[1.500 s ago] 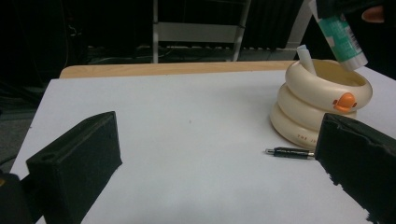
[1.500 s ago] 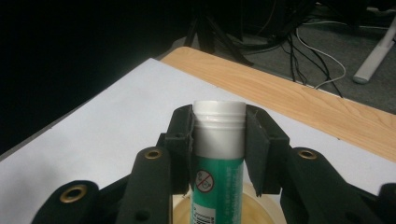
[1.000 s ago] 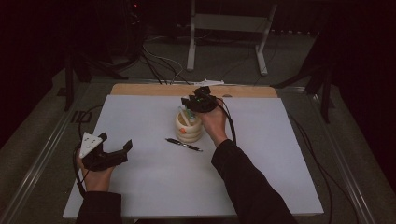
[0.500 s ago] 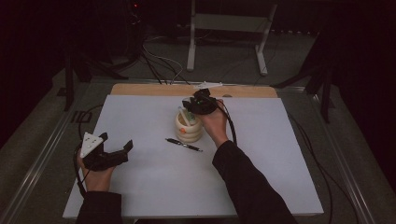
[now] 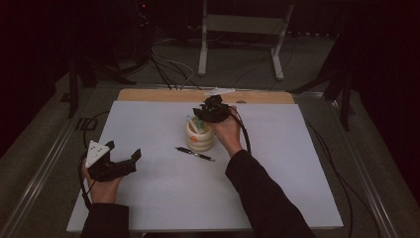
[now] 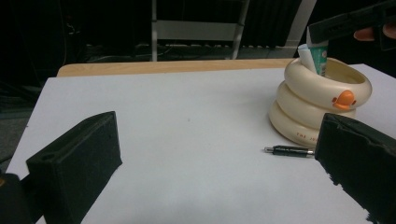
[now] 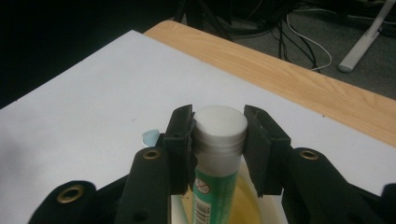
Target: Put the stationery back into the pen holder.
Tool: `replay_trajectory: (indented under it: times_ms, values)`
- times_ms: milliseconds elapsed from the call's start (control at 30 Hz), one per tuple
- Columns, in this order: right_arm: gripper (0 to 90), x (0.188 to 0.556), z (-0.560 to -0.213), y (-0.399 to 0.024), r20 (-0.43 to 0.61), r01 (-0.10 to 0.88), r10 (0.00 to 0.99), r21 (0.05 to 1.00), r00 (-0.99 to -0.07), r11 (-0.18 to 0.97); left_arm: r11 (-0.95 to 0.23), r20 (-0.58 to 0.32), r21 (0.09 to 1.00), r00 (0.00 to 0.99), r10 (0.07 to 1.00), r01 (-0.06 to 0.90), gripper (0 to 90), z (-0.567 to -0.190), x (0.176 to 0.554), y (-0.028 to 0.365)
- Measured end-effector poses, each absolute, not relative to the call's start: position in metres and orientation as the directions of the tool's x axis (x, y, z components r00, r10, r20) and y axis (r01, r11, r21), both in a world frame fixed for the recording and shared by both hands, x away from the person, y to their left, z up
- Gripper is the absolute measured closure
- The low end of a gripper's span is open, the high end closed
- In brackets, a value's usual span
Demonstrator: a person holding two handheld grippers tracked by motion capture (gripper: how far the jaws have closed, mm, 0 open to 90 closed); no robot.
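Note:
A cream ring-stacked holder (image 5: 199, 140) (image 6: 317, 107) with an orange duck beak stands mid-table on the white sheet (image 5: 277, 163). A tube with a white cap and a green label (image 7: 217, 186) (image 6: 318, 58) stands tilted in it. My right gripper (image 5: 200, 119) (image 7: 219, 128) comes from above and is shut on the tube's cap, a pad against each side. A black pen (image 5: 194, 153) (image 6: 289, 150) lies on the sheet just in front of the holder. At the left of the table my left gripper (image 5: 124, 150) (image 6: 219, 158) rests low, open, with nothing between its fingers.
A wooden board edge (image 5: 257, 96) runs along the far side of the sheet. Beyond it are cables and a white metal stand (image 5: 242, 29) on the floor. A small pale blue thing (image 7: 149, 136) lies on the sheet past the holder.

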State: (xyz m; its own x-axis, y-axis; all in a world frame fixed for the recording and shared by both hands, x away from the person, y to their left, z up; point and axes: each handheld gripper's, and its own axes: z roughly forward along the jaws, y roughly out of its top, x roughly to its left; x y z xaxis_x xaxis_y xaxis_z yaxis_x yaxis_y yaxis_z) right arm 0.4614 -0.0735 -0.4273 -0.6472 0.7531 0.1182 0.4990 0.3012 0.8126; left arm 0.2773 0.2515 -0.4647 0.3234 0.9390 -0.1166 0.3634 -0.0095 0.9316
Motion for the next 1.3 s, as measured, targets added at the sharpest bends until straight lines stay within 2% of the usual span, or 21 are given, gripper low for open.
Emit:
replay_trajectory:
  times_ms: [467,600,667,700,733,833,900,1033,1300]
  values:
    - [63.4,0.455,-0.435,-0.073,0.101,0.498,0.745,0.801,-0.659,0.332,-0.011,-0.116,0.931,0.323,0.939,0.366,0.7,-0.465,0.277,0.251]
    - [58.3,0.455,-0.433,-0.077,0.115,0.499,0.746,0.807,-0.656,0.315,-0.011,-0.117,0.930,0.323,0.939,0.367,0.7,-0.465,0.277,0.251]
    - [54.2,0.455,-0.431,-0.079,0.130,0.500,0.742,0.812,-0.658,0.302,-0.010,-0.117,0.930,0.323,0.939,0.366,0.7,-0.465,0.277,0.251]
    - [48.0,0.455,-0.429,-0.080,0.141,0.498,0.736,0.817,-0.662,0.291,-0.010,-0.117,0.931,0.323,0.939,0.366,0.7,-0.465,0.277,0.251]
    - [48.0,0.455,-0.429,-0.080,0.141,0.498,0.736,0.817,-0.662,0.291,-0.010,-0.117,0.931,0.323,0.939,0.366,0.7,-0.465,0.277,0.251]
    - [33.2,0.455,-0.427,-0.082,0.161,0.506,0.735,0.818,-0.659,0.275,-0.010,-0.116,0.931,0.322,0.940,0.365,0.7,-0.465,0.277,0.251]
    - [31.4,0.454,-0.427,-0.082,0.165,0.510,0.737,0.816,-0.655,0.272,-0.009,-0.117,0.931,0.321,0.940,0.365,0.8,-0.465,0.277,0.252]
    - [19.8,0.453,-0.426,-0.084,0.171,0.517,0.747,0.817,-0.642,0.257,-0.009,-0.117,0.930,0.320,0.940,0.367,0.7,-0.466,0.277,0.252]
    - [3.7,0.447,-0.423,-0.086,0.187,0.506,0.706,0.818,-0.683,0.273,-0.007,-0.118,0.931,0.318,0.941,0.366,0.7,-0.466,0.277,0.252]
